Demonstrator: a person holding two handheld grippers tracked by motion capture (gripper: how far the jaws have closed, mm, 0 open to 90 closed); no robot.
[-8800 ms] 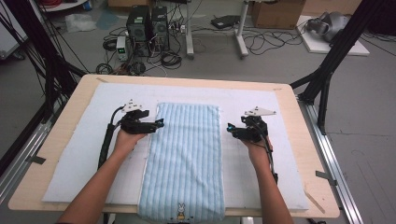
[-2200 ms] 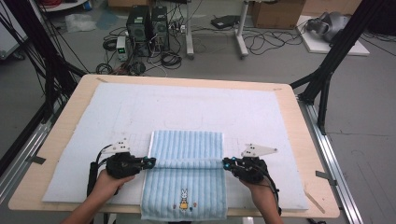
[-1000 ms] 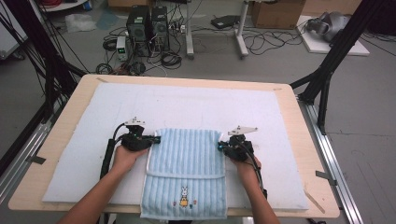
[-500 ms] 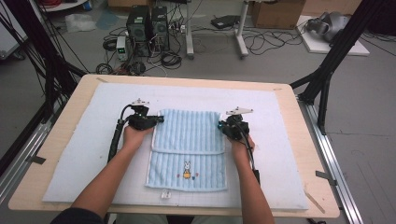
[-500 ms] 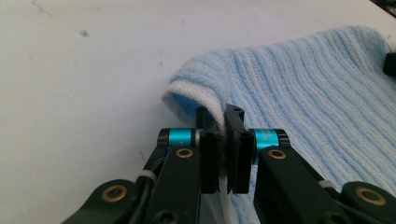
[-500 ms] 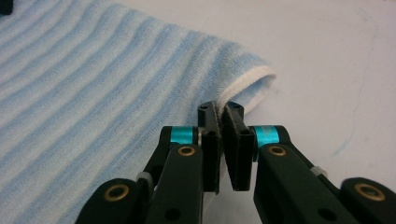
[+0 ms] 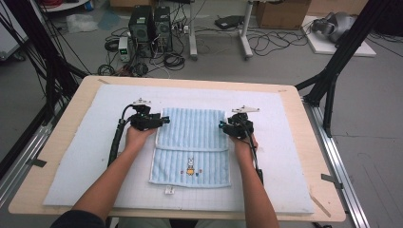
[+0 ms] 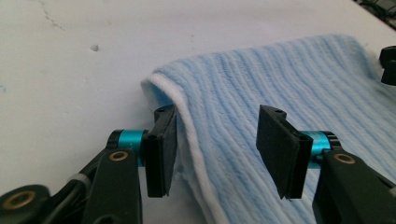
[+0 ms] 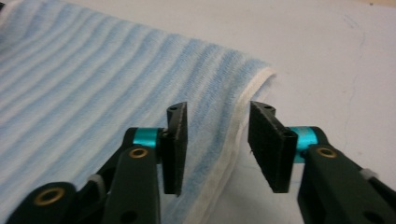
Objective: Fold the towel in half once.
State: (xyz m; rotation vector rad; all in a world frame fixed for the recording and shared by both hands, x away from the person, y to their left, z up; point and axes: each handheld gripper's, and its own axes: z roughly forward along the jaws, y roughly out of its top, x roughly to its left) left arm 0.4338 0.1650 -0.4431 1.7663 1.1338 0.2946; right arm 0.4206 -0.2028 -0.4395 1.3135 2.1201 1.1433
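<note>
The left tongs stood apart, their jaws straddling the white-hemmed left edge of the light blue towel without pinching it. The right tongs were apart too, astride the towel's right hem, nothing clamped between them. In the high view the left tongs and right tongs sat at the two sides of the towel, near its far end, each held in a hand that reached in from the near side of the table.

The towel lay in the middle of a pale mat, folded once so that a shorter top layer covered its far part, with a small rabbit picture on the near part.

The step in hand seemed to be letting go after laying the fold. To do it well, both tongs would best draw outward and level, clear of the hems, so that neither jaw snags the edge and drags the layer askew; moving both sides together would keep the fold square.

The high view gave the whole fold, its straight cross edge and the rabbit, which the close views missed. The two gripper views gave the gap between jaw and hem, and the slight lift of the cloth at each far corner, too small to read from above.
</note>
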